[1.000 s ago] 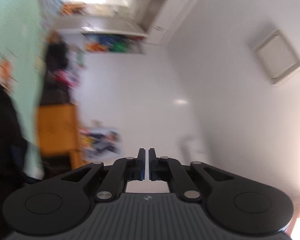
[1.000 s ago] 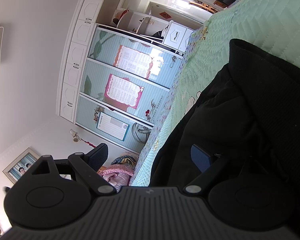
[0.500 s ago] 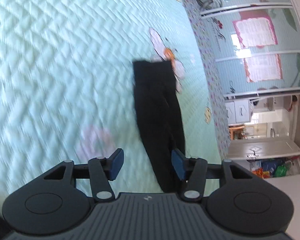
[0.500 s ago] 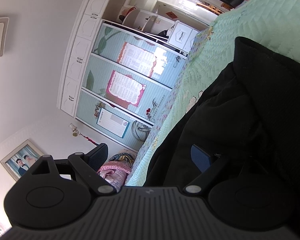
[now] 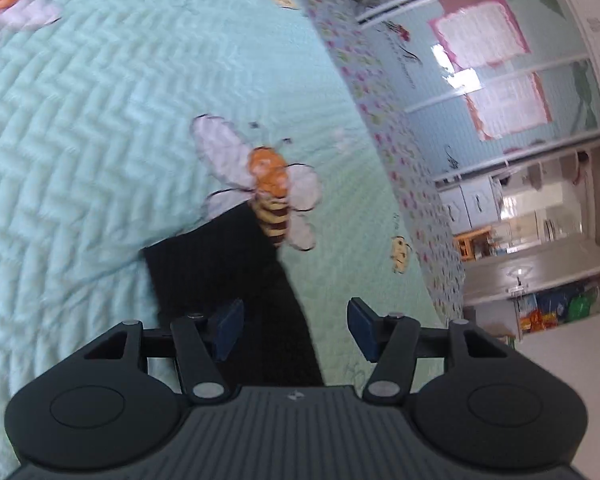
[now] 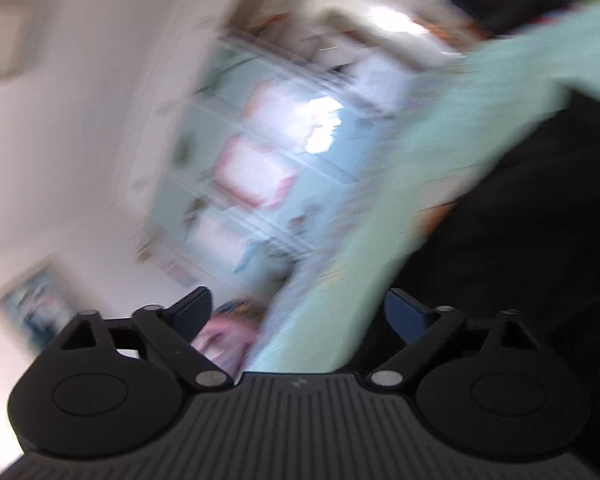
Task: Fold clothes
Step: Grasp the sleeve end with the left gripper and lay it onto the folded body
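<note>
On the bed (image 5: 100,100) | black garment (image 5: 236,280) lies flat, near my left hand-held gripper (image 5: 296,326), jaws opening, nothing held | right hand-held gripper (image 6: 300,316) opening, empty | soft, limp, light; I'd pinch its far edge

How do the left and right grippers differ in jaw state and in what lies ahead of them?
The left gripper looks down on the black garment on the green quilt; the right gripper faces blurred cabinets, garment at its side. The left's jaws gape less than the right's. Both are opening, gripping nothing.
</note>
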Available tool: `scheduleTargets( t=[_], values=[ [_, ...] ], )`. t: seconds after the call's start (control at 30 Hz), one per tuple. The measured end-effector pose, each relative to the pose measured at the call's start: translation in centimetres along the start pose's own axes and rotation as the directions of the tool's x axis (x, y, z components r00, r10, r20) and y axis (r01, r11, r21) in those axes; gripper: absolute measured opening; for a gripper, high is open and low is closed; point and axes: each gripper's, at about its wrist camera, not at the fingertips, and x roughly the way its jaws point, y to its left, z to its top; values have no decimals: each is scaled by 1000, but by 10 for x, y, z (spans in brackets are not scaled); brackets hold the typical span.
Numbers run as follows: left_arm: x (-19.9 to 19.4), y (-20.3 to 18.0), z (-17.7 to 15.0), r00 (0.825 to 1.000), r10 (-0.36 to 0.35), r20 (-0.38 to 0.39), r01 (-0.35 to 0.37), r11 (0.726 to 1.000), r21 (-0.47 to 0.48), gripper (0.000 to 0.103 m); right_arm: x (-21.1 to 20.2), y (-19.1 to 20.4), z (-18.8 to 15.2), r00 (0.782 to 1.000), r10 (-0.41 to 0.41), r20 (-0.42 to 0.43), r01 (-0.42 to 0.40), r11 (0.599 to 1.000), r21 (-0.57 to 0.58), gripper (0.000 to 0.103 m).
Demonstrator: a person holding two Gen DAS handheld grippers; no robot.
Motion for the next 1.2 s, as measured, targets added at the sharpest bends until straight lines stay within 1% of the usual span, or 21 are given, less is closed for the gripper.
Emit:
scheduleTargets(
  t=[0.1, 0.2, 0.4, 0.43, 0.47, 0.5, 0.53, 0.6, 0.63, 0.67, 0.7, 0.73, 0.83, 0.9, 0.93, 0.97, 1.0, 1.07, 1.1, 1.17, 1.2],
  values=[
    [20, 0, 14, 995, 99, -5, -99, 995, 6, 63, 47, 48, -46, 990, 82, -112, -85, 996, -26, 103],
    [41, 2, 28, 980, 197, -24, -197, 980, 5, 63, 101, 65, -92, 961, 142, -235, -141, 990, 21, 103],
    [81, 7, 45, 927, 366, -83, -365, 931, 29, 64, 145, 30, -169, 914, 158, -374, -139, 987, 78, 102],
    [87, 7, 47, 920, 380, -95, -379, 925, 25, 67, 144, 20, -176, 906, 169, -389, -147, 985, 87, 92],
    [92, 7, 48, 913, 394, -107, -394, 919, 22, 70, 140, 18, -173, 907, 193, -375, -167, 981, 102, 93],
    [97, 8, 50, 905, 408, -120, -408, 913, 18, 77, 138, 14, -170, 902, 236, -361, -203, 971, 127, 103],
    [103, 8, 52, 897, 421, -132, -423, 906, 15, 79, 137, 9, -167, 892, 293, -345, -247, 954, 172, 102],
    [111, 0, 53, 872, 464, -157, -456, 886, 85, 78, 135, 0, -165, 892, 327, -312, -258, 935, 242, 102],
    [113, -4, 52, 864, 479, -158, -464, 877, 122, 71, 135, -1, -165, 889, 341, -305, -269, 929, 254, 102],
    [113, -7, 50, 865, 478, -154, -457, 876, 155, 67, 135, 0, -165, 888, 344, -304, -272, 928, 255, 102],
    [112, -9, 48, 876, 458, -153, -430, 884, 184, 48, 135, 0, -165, 887, 346, -305, -275, 927, 255, 102],
    [110, -12, 46, 888, 433, -154, -400, 893, 207, 39, 135, 0, -166, 886, 348, -306, -276, 927, 254, 102],
    [89, -27, 36, 930, 355, -93, -316, 904, 289, 27, 137, -3, -168, 885, 357, -298, -281, 922, 267, 102],
    [56, -47, 26, 972, 231, -38, -201, 907, 370, 20, 140, -4, -169, 885, 363, -292, -285, 917, 278, 102],
    [36, -54, 19, 990, 139, -10, -123, 904, 409, 12, 143, -4, -169, 885, 365, -289, -286, 916, 283, 102],
    [10, -57, 9, 1000, 27, 11, -29, 897, 440, 12, 145, -4, -169, 885, 367, -287, -286, 914, 287, 102],
    [-15, -53, -2, 996, -88, 28, 65, 878, 475, 12, 145, -5, -169, 885, 368, -286, -287, 913, 289, 102],
    [-55, -31, -22, 981, -183, 65, 118, 826, 550, 18, 145, -5, -170, 884, 370, -284, -288, 912, 292, 102],
    [-64, -13, -27, 987, -142, 73, 76, 821, 565, 23, 145, -6, -170, 884, 371, -284, -288, 912, 293, 102],
    [-61, 33, -28, 999, 49, 2, -42, 845, 534, 23, 145, -6, -171, 884, 374, -282, -290, 910, 297, 102],
    [-59, 58, -25, 988, 152, -42, -113, 868, 484, 23, 146, -6, -171, 883, 376, -280, -291, 908, 300, 102]
  ],
)
